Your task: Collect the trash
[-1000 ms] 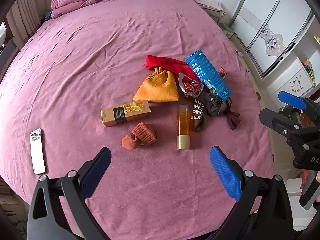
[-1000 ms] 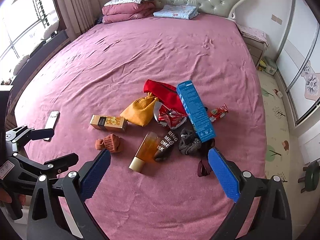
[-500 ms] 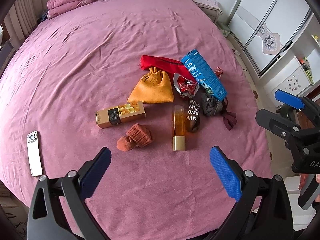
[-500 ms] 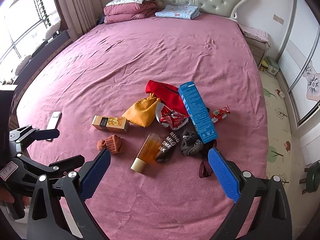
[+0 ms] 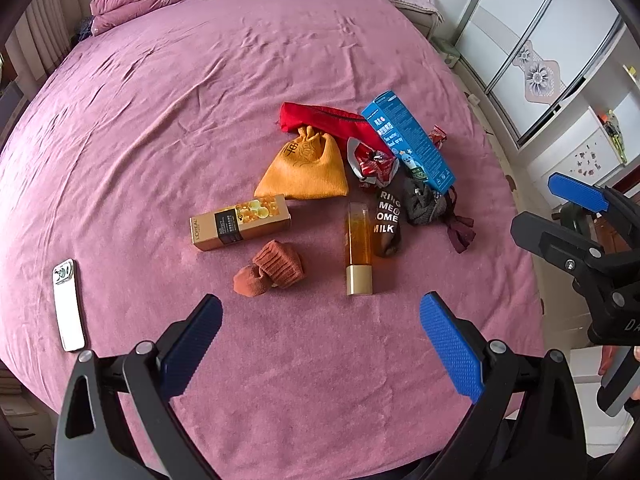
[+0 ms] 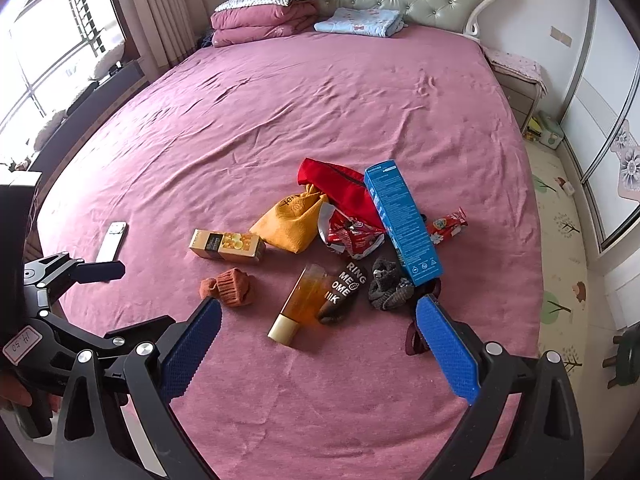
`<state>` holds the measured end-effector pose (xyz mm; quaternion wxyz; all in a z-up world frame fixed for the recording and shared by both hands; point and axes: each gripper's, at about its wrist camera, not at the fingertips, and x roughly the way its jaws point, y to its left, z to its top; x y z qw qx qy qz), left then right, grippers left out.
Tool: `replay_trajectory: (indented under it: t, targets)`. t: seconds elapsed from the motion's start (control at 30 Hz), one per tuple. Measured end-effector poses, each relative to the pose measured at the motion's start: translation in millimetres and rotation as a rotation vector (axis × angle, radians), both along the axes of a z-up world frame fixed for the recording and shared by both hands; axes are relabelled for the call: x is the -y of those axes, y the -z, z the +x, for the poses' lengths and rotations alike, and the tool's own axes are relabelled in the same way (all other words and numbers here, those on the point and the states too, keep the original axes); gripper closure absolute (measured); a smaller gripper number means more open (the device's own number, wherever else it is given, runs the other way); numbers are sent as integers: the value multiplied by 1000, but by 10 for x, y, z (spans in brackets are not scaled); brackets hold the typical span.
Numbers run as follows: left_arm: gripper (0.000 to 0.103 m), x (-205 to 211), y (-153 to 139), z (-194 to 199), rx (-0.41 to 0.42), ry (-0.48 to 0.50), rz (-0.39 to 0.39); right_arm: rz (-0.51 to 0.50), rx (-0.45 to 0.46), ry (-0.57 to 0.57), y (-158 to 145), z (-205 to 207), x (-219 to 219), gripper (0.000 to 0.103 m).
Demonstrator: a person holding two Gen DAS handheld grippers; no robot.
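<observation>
A heap of items lies on the pink bed (image 5: 200, 100): a gold carton (image 5: 240, 222), an amber bottle (image 5: 359, 248), a blue box (image 5: 408, 140), a crumpled red wrapper (image 5: 374, 160), an orange pouch (image 5: 306, 168), a red pouch (image 5: 320, 118), rust socks (image 5: 272, 268), dark socks (image 5: 404, 212). A second red wrapper (image 6: 446, 226) lies right of the blue box (image 6: 402, 224). My left gripper (image 5: 320, 340) hangs open above the near edge, short of the heap. My right gripper (image 6: 318, 340) is open too, just short of the amber bottle (image 6: 304, 304).
A white phone (image 5: 68, 304) lies near the bed's left edge. Folded quilts (image 6: 264, 20) and a blue blanket (image 6: 360, 22) sit by the headboard. Wardrobe doors (image 5: 532, 48) and floor mat (image 6: 560, 240) are to the right.
Both grippers have eased slightly closer to the heap, which sits a little lower and nearer in each view. Their jaws stay open. Nothing on the bed has moved.
</observation>
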<state>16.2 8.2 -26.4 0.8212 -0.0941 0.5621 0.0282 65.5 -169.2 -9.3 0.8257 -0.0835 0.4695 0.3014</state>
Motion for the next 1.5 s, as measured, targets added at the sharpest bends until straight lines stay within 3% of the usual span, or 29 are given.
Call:
replay_trajectory:
  t: [0.9, 1.5]
  targets:
    - [4, -79, 158, 48, -34, 5, 7, -10, -42, -19, 142, 17, -109, 9]
    - [4, -271, 617, 192, -112, 42, 1, -45, -141, -9, 571, 106, -332, 9]
